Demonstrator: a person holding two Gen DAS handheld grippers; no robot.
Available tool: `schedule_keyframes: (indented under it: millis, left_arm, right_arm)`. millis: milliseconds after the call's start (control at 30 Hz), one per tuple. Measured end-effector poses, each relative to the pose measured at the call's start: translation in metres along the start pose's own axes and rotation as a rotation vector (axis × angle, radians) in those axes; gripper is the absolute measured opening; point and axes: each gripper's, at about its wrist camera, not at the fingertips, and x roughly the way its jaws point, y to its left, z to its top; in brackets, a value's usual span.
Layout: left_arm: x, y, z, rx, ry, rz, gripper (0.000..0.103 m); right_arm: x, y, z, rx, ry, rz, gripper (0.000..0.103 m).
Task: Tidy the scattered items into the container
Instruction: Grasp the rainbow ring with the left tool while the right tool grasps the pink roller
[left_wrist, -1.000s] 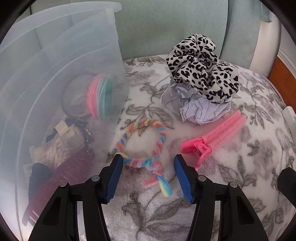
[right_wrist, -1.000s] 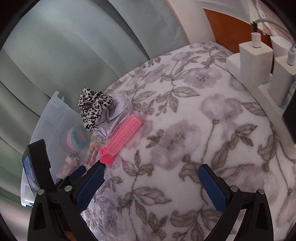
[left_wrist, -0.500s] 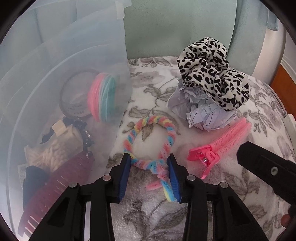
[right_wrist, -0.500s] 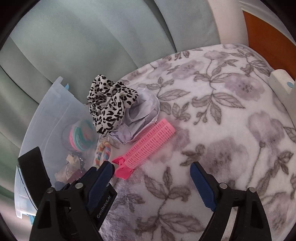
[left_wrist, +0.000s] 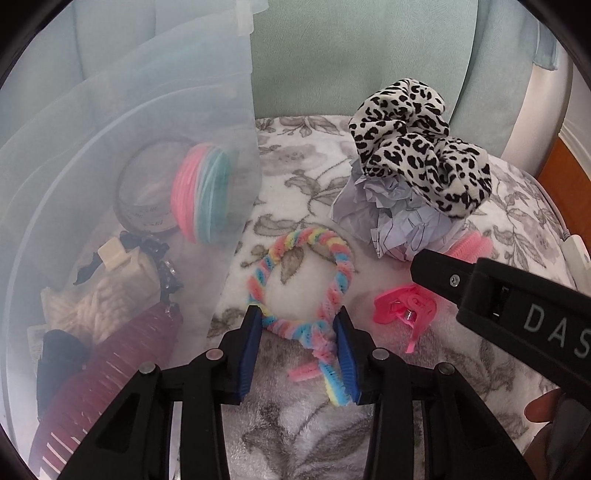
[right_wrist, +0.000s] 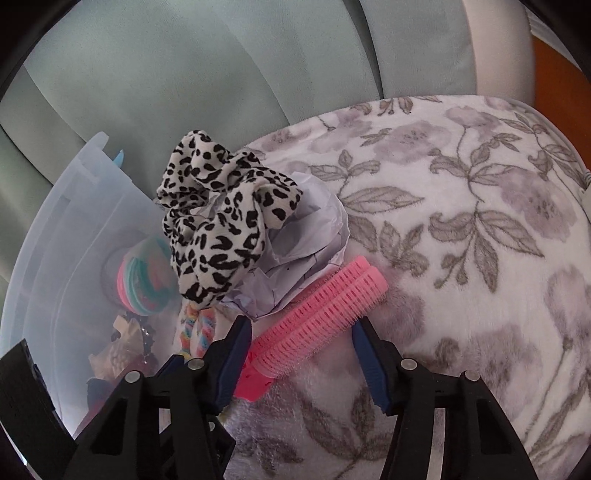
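The rainbow chenille loop (left_wrist: 303, 280) lies on the floral blanket (left_wrist: 517, 229) just right of the clear container (left_wrist: 129, 122), and the left gripper (left_wrist: 299, 350) has its jaws closed onto the loop's near, twisted end; the pads touch it on both sides. The right gripper (right_wrist: 299, 350) straddles the pink hair-roller clip (right_wrist: 317, 321). Its jaws have just been closing, but a gap shows on the right, so no grip yet. Already inside the container are coloured hair bands, a comb and claw clips. Outside it are the loop, the pink clip, the leopard scrunchie (left_wrist: 417, 147) and the crumpled paper (left_wrist: 391, 218). The left view shows the loop whole; the right view shows only a sliver of it, yet shows the clip's full length
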Motion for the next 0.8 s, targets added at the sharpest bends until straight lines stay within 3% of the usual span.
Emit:
schedule_keyframes:
  millis: [167, 300, 467, 800]
  left_arm:
    - [0.001, 0.009, 0.001, -0.006, -0.001, -0.001, 0.038]
    - [-0.002, 0.013, 0.002, -0.001, -0.002, 0.008, 0.035]
    - [-0.013, 0.012, 0.009, 0.011, -0.007, 0.006, 0.027]
    - [-0.048, -0.001, 0.001, 0.066, -0.016, -0.043, 0.024]
  right_arm:
    - [-0.004, -0.005, 0.0, 0.03, -0.027, 0.027, 0.041]
    - [-0.014, -0.01, -0.004, 0.055, -0.042, 0.054, 0.035]
    - [-0.035, -0.017, -0.011, 0.09, -0.068, 0.083, 0.029]
    - [-0.081, -0.044, -0.04, 0.219, -0.103, 0.132, 0.026]
